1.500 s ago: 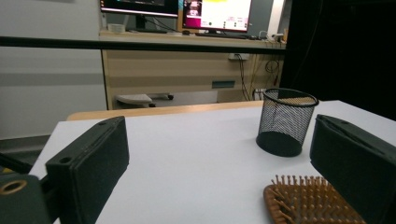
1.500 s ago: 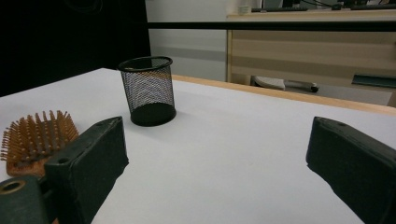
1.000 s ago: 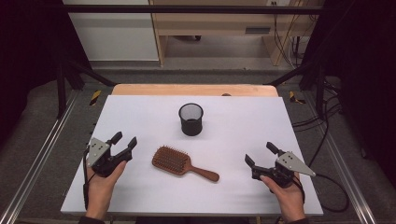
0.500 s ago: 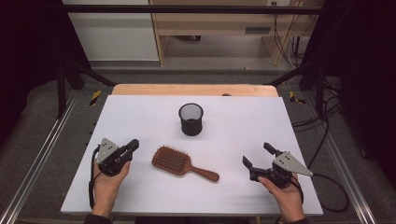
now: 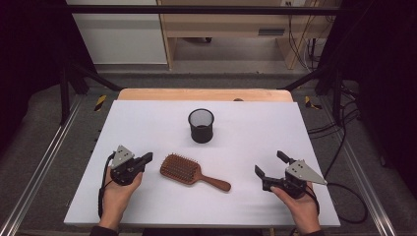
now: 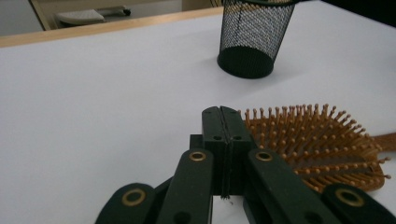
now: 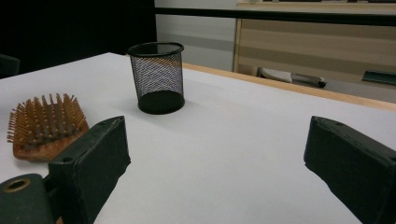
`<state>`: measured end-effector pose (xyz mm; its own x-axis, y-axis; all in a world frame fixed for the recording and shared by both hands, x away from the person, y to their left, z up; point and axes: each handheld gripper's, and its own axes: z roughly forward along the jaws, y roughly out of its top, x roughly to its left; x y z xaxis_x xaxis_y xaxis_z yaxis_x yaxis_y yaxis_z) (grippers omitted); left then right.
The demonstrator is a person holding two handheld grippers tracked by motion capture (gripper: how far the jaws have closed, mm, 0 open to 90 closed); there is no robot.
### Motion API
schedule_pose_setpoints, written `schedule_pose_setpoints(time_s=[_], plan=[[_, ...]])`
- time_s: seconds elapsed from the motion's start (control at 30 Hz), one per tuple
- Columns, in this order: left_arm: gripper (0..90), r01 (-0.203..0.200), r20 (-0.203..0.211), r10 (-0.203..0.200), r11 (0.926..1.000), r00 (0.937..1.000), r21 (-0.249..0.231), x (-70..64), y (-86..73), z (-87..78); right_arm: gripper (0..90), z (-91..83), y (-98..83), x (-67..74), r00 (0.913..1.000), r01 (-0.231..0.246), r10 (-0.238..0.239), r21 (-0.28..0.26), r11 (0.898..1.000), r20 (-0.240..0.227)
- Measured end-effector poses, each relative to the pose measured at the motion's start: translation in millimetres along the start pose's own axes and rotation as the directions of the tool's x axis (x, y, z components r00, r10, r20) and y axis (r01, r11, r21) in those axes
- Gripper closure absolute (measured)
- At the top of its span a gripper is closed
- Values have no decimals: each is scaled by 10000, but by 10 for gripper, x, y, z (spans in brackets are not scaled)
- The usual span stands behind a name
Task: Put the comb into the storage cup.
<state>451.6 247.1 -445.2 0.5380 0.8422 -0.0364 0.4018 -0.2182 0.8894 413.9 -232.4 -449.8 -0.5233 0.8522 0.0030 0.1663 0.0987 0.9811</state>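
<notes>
Right gripper [image 7: 217, 154]: its two black fingers [image 7: 91, 163] rise from the bottom edge, standing wide apart with bare tabletop between them.
Mesh cup [image 7: 157, 77]: black wire, upright, open end up, standing on the tabletop beyond the fingers.
Hairbrush [image 7: 46, 125]: wooden, bristles up, lying to the left of the mesh cup and nearer the camera, partly hidden behind one finger.
Tabletop [image 7: 224, 135]: white, with a wooden edge strip behind the mesh cup.
Background: pale wooden furniture beyond the mesh cup.
</notes>
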Motion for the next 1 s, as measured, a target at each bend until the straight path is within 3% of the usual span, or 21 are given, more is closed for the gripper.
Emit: schedule_pose_setpoints(time_s=[0.53,0.7,0.9,1.0], plan=[[900,-388,111,378,9934,9992,1083,-45,-16,168,68,-11,-9,10,9999,118,-116,162,9998,-124],[900,-288,106,277,9916,9996,1258,-7,-16,224,68,-19,-5,4,9999,112,-111,138,9998,-108],[900,-403,240,368,9850,9990,1677,-32,-15,316,68,5,-10,16,9997,128,-121,285,9995,-229],[900,-759,147,744,9797,9971,1857,-82,-18,336,68,14,-10,20,9997,158,-150,374,9992,-207]])
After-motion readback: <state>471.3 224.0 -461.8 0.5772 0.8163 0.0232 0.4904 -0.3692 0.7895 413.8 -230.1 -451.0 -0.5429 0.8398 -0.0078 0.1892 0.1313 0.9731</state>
